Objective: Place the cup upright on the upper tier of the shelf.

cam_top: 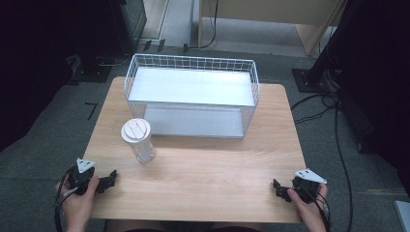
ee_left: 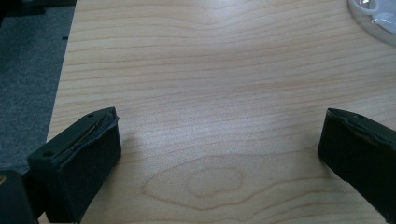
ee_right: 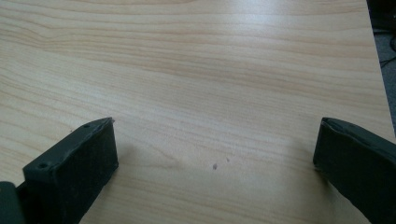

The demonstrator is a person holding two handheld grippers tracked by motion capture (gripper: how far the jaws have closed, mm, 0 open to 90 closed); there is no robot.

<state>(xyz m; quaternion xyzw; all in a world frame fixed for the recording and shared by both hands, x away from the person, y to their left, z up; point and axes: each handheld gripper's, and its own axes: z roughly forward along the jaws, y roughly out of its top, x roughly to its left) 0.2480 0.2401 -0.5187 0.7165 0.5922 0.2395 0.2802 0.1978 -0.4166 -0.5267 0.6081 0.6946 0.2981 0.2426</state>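
Reach forward with the left gripper (cam_top: 112,178), jaws kept level with the tabletop and aimed at the lower half of the clear plastic tumbler with a white lid (cam_top: 138,140); probably best taken low on the wall, below the lid, since a tall light cup gripped high may tip. Approach straight from the near side, centring the body between the two jaws before closing. Squeeze gently: thin clear plastic likely to flex or slip under a hard pinch.

Left gripper spread wide, nothing between the jaws, resting at the near left corner of the pale wooden table (cam_top: 203,183). Seen from the left gripper view (ee_left: 219,140), only bare wood grain between the jaws, with a curved edge of the tumbler (ee_left: 373,18) at the upper right, so a slight turn toward it needed first.

Tumbler standing upright, just in front of the white wire two-tier basket shelf (cam_top: 192,94), off that shelf's near left corner, apart from it. Left gripper nearer the person than the tumbler and a little to its left, near but not touching.

Right gripper (cam_top: 279,189) also spread wide and empty, well apart from the tumbler, at the near right edge of the table (ee_right: 219,140).
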